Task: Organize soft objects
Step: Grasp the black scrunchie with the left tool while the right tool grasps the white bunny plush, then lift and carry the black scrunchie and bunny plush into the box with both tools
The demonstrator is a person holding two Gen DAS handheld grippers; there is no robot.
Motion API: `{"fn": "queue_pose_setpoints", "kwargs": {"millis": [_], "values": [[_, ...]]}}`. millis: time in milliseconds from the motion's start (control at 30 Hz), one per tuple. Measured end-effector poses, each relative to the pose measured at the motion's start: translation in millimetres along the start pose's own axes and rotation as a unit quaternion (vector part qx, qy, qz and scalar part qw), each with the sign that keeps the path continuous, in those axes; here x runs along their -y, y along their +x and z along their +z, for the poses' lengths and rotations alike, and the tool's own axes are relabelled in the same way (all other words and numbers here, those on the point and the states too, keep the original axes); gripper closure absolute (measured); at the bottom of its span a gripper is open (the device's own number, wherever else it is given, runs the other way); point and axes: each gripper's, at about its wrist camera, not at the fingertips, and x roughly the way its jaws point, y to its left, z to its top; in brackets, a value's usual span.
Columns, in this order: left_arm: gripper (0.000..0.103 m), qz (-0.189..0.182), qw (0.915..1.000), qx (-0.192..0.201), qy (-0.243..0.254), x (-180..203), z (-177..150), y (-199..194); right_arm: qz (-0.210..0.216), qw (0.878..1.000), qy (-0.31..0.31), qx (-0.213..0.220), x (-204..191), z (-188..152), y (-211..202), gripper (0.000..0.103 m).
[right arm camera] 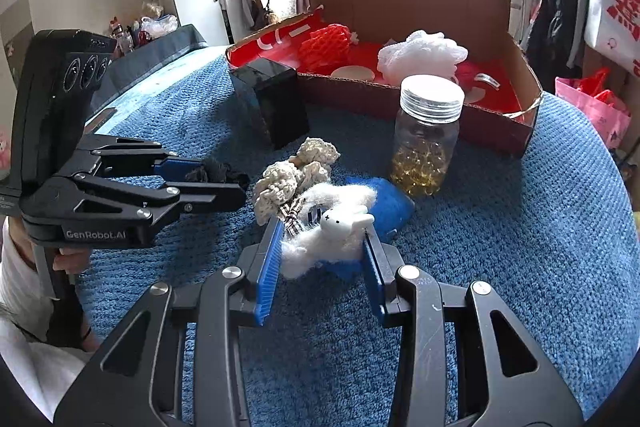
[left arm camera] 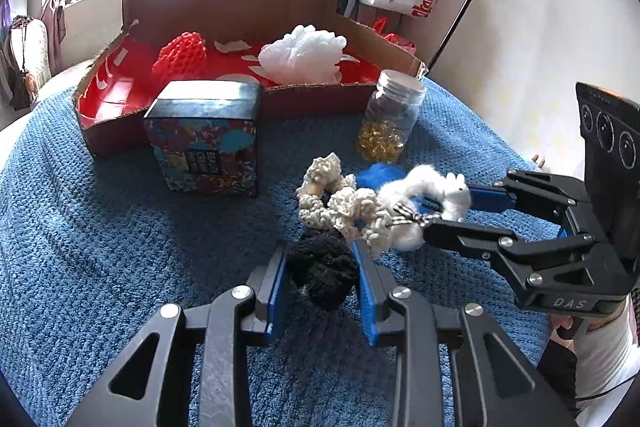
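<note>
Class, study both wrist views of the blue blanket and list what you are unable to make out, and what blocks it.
- Blue soft item: shape unclear in both views, white fluffy bunny scrunchie covers it.
- Cardboard tray floor: left wrist view, patterned tin box hides part.
- Black scrunchie: right wrist view, mostly behind the left tool.
- Jar contents: yellow pieces, too small to identify.

Right tongs [right arm camera: 322, 241] clamp a fluffy white bunny scrunchie [right arm camera: 332, 231]; at nine o'clock, left tongs [right arm camera: 224, 183] pinch a black knitted scrunchie [right arm camera: 214, 171].
</note>
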Motion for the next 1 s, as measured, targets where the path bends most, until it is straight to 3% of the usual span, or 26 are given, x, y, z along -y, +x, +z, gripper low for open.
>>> {"fn": "queue_pose_setpoints", "kwargs": {"millis": [267, 600, 1000], "values": [[0.070, 0.017, 0.9998, 0.004, 0.000, -5.6, 0.4, -6.0, -0.007, 1.000, -0.006, 0.005, -4.6, 3.5, -3.9, 0.067], [0.070, 0.096, 0.9953, 0.002, -0.014, -47.8, 14.5, -17.9, -0.041, 0.998, -0.041, 0.012, -13.8, 31.4, 2.5, 0.067], [0.071, 0.118, 0.9926, 0.017, -0.022, -89.7, 44.5, -25.9, -0.065, 0.996, -0.055, 0.018, -10.0, 69.0, 17.4, 0.067]]}}
